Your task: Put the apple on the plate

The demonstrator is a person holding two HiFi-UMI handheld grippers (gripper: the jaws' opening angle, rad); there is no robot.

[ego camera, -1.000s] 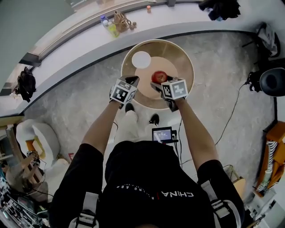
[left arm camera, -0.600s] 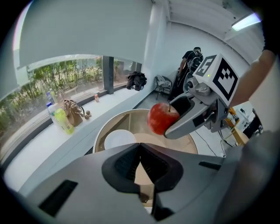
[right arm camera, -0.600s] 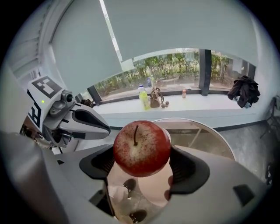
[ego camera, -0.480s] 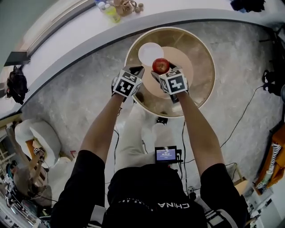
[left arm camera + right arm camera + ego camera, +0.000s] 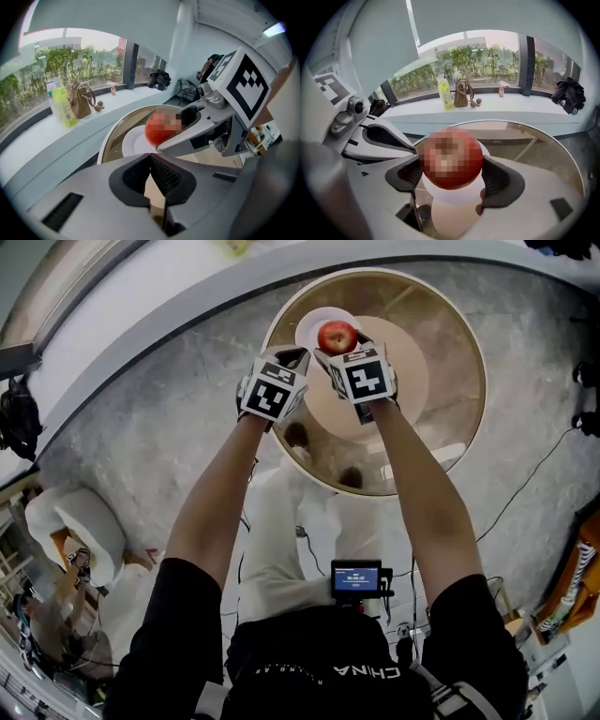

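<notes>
A red apple (image 5: pixel 337 337) is clamped between the jaws of my right gripper (image 5: pixel 339 345), held in the air over the white plate (image 5: pixel 313 323) on the round glass table (image 5: pixel 450 343). In the right gripper view the apple (image 5: pixel 452 159) fills the gap between both pads, with the plate (image 5: pixel 451 196) showing beneath it. My left gripper (image 5: pixel 292 357) hovers just left of the right one, shut and holding nothing. In the left gripper view its jaws (image 5: pixel 151 174) meet, and the apple (image 5: pixel 161 130) and plate (image 5: pixel 135 143) lie ahead.
A curved white window ledge (image 5: pixel 497 110) runs behind the table, carrying a yellow-green bottle (image 5: pixel 445 94), a small brown bag (image 5: pixel 462 95) and small items. Dark clothing (image 5: pixel 568 95) lies on it at the right. Grey stone floor (image 5: pixel 159 418) surrounds the table.
Both grippers have moved forward across the table toward the plate. The apple, lifted off the table's middle, now hangs over the plate in the right gripper.
</notes>
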